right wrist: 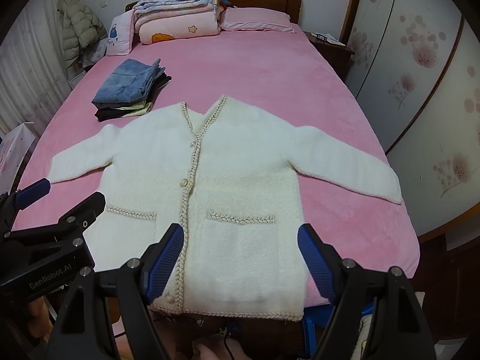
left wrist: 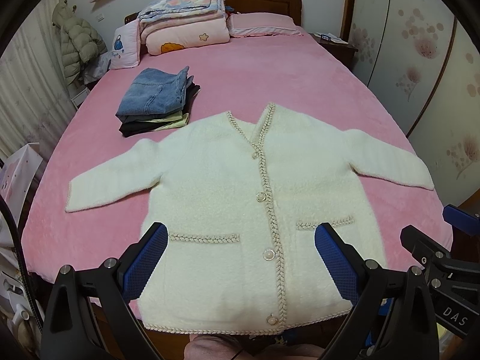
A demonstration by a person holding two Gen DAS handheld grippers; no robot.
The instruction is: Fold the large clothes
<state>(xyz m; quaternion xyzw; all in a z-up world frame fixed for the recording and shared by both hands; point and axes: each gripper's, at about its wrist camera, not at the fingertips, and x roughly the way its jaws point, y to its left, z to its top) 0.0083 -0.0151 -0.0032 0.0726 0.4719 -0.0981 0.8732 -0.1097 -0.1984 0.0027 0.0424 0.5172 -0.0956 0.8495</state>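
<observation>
White cardigan (left wrist: 240, 195) lies flat, front up and buttoned, on the pink bed (left wrist: 270, 84). Both sleeves are spread outward; the hem sits at the near edge of the mattress. No fold made yet, as far as one can judge.

Left gripper (left wrist: 240, 258): fingers spread wide, grasping nothing, above the lower front near the left pocket. Right gripper (right wrist: 240, 258): fingers likewise released, empty, over the right pocket area.

Risks, as judgement:
- Fleece looks thick and fluffy; a shallow pinch may catch only the top layer, so the front lifts apart from the back.
- The hem hangs close to the bed edge; a pull toward the person could drag the whole garment off.
- Pearl buttons (left wrist: 260, 197) and braided trim along the placket could snag a finger pad.
- Uneven lifting by the two grippers would skew the fold line.

Surroundings: stack of folded clothes (left wrist: 156, 102), jeans on top, sits just beside the cardigan's left shoulder, and a sleeve swung that way could disturb it. Folded quilts (left wrist: 183, 15) and a pillow (left wrist: 261, 24) lie at the headboard, well apart.
</observation>
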